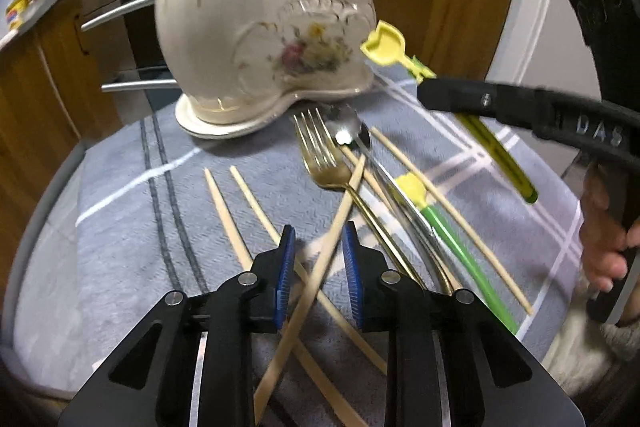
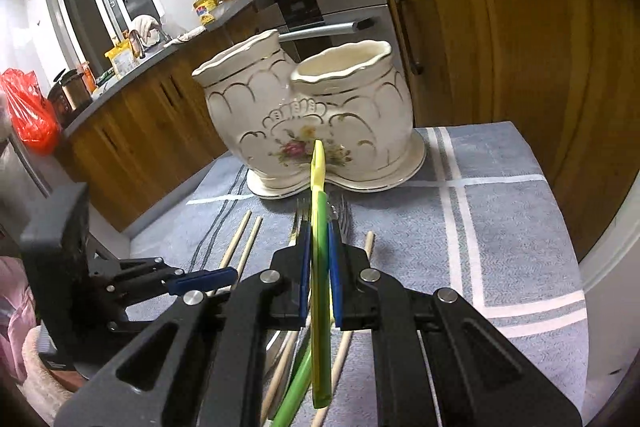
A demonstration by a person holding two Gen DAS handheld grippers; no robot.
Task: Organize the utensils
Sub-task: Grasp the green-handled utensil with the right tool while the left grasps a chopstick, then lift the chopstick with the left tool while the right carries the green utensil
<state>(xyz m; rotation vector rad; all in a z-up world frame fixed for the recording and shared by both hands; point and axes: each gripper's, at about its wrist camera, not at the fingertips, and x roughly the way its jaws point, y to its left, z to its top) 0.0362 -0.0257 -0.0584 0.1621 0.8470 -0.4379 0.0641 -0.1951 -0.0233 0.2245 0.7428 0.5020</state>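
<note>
A cream ceramic two-pot utensil holder (image 1: 256,27) (image 2: 316,111) stands at the far end of the grey cloth. My left gripper (image 1: 319,251) is open, its blue pads on either side of a raised wooden chopstick (image 1: 340,223) without touching it. My right gripper (image 2: 319,259) (image 1: 430,95) is shut on a yellow-green plastic utensil (image 2: 319,227) (image 1: 386,45) and holds it above the cloth, tip toward the holder. A gold fork (image 1: 324,155), a silver spoon (image 1: 352,131), a second green utensil (image 1: 448,231) and several chopsticks lie on the cloth.
The grey checked cloth (image 2: 500,195) covers the table. Wooden kitchen cabinets (image 2: 500,27) and an oven handle (image 2: 328,29) stand behind the holder. A cluttered counter (image 2: 132,55) runs along the left.
</note>
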